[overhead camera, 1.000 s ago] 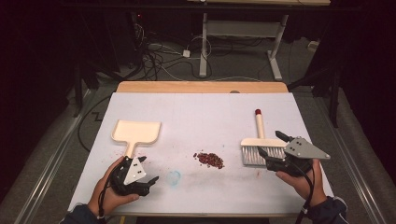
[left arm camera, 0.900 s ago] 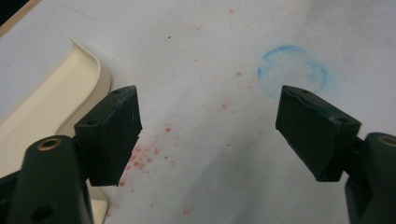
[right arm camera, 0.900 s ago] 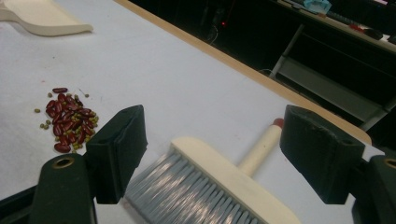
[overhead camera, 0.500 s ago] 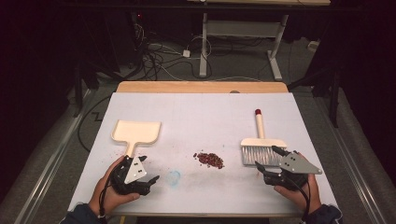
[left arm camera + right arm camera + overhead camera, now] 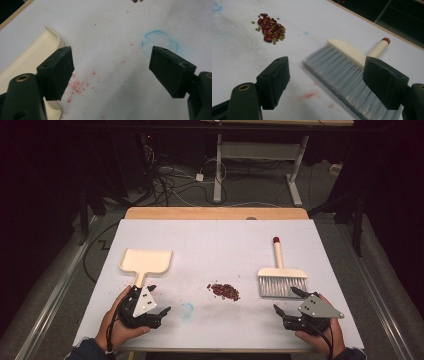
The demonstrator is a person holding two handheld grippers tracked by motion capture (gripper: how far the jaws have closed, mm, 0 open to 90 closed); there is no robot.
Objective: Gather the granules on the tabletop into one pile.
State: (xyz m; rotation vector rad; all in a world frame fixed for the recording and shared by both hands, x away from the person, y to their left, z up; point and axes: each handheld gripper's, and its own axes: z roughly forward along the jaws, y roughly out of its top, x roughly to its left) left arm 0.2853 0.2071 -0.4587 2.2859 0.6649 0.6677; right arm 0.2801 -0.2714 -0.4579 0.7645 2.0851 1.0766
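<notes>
Left gripper point(image 5: 159, 309) held wide open beside cream plastic dustpan point(image 5: 146, 261), right gripper point(image 5: 286, 301) held wide open near grey-bristled cream hand brush point(image 5: 281, 279), small pile of red beans point(image 5: 224, 291) left between them on white table sheet point(image 5: 215, 250).

The surface point(image 5: 220, 245) looks like matt white paper, stained pink and blue, with a wooden edge at the far side. The dustpan point(image 5: 146, 261) is smooth cream plastic. The brush point(image 5: 352, 67) has fine grey bristles and a matt cream handle. Both claws' pads look matt black and rubbery.
</notes>
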